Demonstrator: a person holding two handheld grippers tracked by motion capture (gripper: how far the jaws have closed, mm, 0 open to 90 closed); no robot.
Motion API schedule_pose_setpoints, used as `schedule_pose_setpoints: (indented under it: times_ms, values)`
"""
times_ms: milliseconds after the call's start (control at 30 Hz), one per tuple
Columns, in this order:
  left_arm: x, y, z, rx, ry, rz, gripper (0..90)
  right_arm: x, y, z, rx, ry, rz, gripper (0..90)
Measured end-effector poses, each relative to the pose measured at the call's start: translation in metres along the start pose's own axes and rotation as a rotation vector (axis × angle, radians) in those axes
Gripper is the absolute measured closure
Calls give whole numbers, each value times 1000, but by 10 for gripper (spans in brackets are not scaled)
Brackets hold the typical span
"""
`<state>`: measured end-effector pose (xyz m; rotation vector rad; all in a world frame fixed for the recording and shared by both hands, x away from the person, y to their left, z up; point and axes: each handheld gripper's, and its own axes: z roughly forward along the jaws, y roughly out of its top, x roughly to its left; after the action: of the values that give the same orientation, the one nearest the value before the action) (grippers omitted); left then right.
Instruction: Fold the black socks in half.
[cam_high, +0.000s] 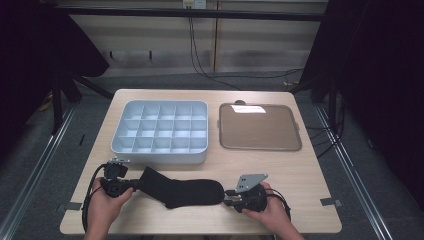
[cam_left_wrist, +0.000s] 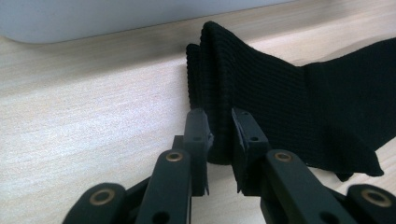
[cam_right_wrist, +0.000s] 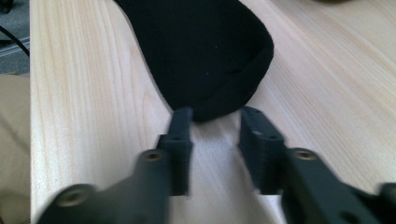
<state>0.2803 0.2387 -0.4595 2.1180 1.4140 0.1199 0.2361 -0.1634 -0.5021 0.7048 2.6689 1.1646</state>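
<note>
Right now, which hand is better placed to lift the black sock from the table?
Left. The left tongs already pinch the ribbed cuff of the black sock. The right tongs stand open at the toe, gripping nothing.

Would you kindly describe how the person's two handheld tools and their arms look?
Both are black. The left tool trails a looping black cable; the right tool carries a grey three-cornered plate. Their jaws are black linked bars with brass-coloured pivot rivets. No sleeves show on the forearms.

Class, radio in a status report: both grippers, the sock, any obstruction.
Left gripper shut on sock cuff. Right gripper open at its toe, not gripping. Sock flat on table. Nothing in the way.
</note>
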Motion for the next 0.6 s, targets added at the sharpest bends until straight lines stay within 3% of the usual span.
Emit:
schedule_pose_setpoints:
  times_ms: [167, 600]
  values:
    - [0, 1, -3, -7, -9, 0, 777, 1, 1, 2, -3, 2, 10, 897]
    - [-6, 8, -11, -17, -19, 27, 774, 3, 4, 8, -24, -16, 16, 900]
